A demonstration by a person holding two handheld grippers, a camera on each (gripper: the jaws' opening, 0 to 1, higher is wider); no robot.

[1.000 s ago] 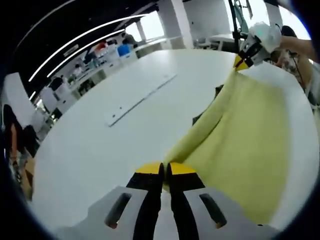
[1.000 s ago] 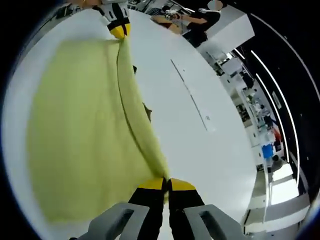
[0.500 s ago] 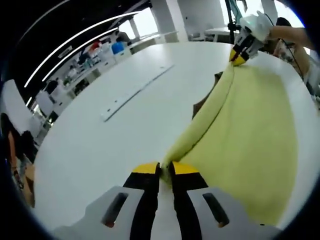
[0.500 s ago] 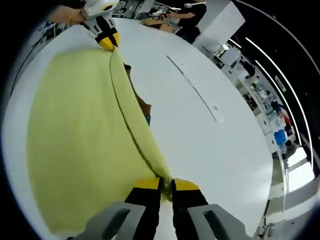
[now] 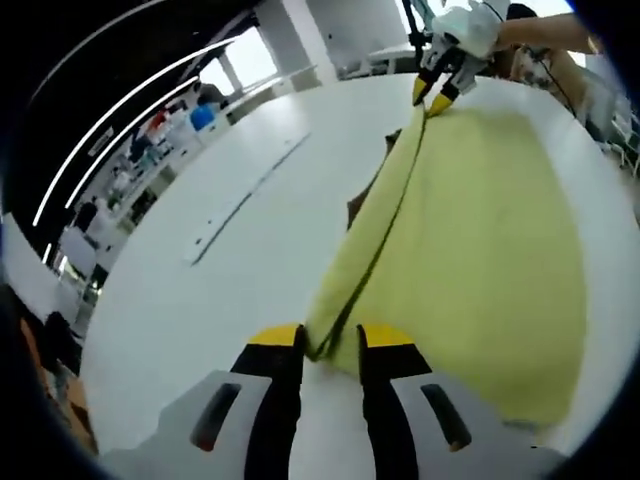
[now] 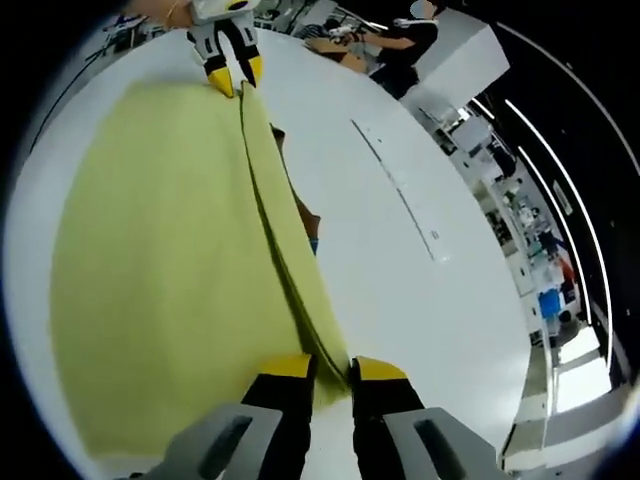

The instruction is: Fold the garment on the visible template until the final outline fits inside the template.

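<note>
The yellow garment (image 5: 470, 220) (image 6: 160, 240) lies folded flat on the white table (image 5: 200, 300), its doubled edge running in a straight line between the two grippers. My left gripper (image 5: 330, 338) (image 6: 232, 75) stands open, one corner of that fold lying between its spread jaws. My right gripper (image 6: 333, 368) (image 5: 433, 92) is open too, jaws apart around the other corner. A dark piece (image 5: 362, 208) (image 6: 305, 215) peeks out from under the fold; what it is I cannot tell.
A long thin strip (image 5: 250, 195) (image 6: 395, 190) is marked on the table beyond the garment. Shelves with boxes (image 5: 150, 140) stand past the table's edge. A person (image 6: 385, 45) works at the far side. A hand (image 5: 540, 30) holds the right gripper.
Both grippers have opened and let go of the garment's folded edge, which now rests on the table. The fold line has straightened and dropped flat.
</note>
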